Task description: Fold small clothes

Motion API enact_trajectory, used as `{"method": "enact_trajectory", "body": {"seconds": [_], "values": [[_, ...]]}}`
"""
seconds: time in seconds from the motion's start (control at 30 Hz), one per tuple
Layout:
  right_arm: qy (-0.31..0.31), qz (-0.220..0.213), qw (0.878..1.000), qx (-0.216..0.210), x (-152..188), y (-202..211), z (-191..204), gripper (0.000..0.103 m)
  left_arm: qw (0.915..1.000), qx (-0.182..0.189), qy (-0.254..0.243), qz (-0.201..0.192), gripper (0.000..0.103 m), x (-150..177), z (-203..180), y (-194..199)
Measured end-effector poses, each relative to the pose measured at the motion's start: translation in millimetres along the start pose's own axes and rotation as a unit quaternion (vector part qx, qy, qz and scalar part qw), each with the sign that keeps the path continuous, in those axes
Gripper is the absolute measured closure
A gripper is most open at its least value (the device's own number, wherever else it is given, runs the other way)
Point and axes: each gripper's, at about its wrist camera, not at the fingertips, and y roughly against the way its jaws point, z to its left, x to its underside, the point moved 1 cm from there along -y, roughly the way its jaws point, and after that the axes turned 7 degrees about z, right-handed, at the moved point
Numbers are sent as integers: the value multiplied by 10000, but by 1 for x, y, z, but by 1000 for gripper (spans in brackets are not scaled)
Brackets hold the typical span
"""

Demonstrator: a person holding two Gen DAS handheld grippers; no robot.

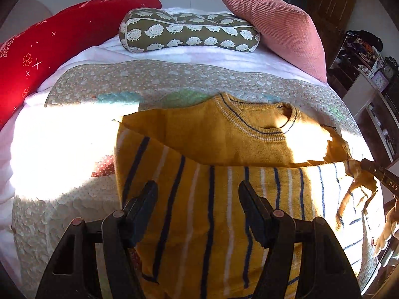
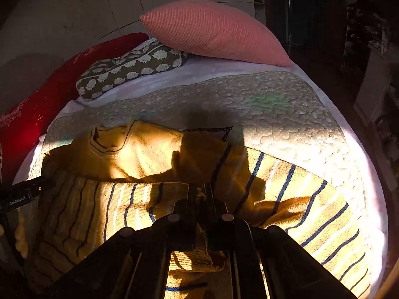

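Note:
A mustard-yellow sweater (image 1: 224, 137) with blue and white stripes lies on the quilt, its collar toward the pillows and a striped part folded across its body. My left gripper (image 1: 198, 186) hangs open just above the striped part, with nothing pinched between its fingers. My right gripper (image 2: 202, 193) is shut on a bunched edge of the sweater (image 2: 139, 154) and lifts that fabric a little. In the left wrist view, the right gripper (image 1: 366, 165) comes in at the right edge, at the sweater's side. Strong sunlight washes out parts of the cloth.
The quilted bedspread (image 1: 154, 79) covers the bed. At its head lie a red pillow (image 1: 49, 49), a hedgehog-print bolster (image 1: 187, 33) and a pink cushion (image 1: 279, 30). Cluttered shelves (image 1: 369, 62) stand beyond the bed's right edge.

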Motion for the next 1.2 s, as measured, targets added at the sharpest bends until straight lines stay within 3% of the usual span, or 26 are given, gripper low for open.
{"method": "enact_trajectory", "body": {"seconds": [0.2,0.27,0.4,0.47,0.6,0.7,0.83,0.93,1.03,1.2], "values": [[-305,372,9987,187,8,-35,-14,95,9972,-593,192,416,37,15,28,-29],[-313,391,9985,211,7,-33,-16,91,9967,-542,289,523,34,18,36,-37],[-299,-70,9988,372,4,5,-10,74,9968,-583,364,417,34,17,45,-32],[-146,-241,9988,397,2,26,4,71,9971,-532,412,344,34,21,51,-23],[166,-153,9992,-338,1,43,54,66,9954,-103,929,225,34,42,80,4],[493,216,9924,-1103,12,30,107,65,9939,189,1037,330,34,64,95,14],[803,667,9788,-1760,57,4,173,65,9912,777,842,661,35,87,92,9],[857,843,9702,-2103,96,-1,199,65,9934,807,384,716,35,96,70,6],[1060,860,9704,-1994,127,3,211,65,9950,362,150,922,95,101,55,2],[1129,949,9743,-1702,143,4,202,65,9953,-163,728,616,98,101,77,15]]}}
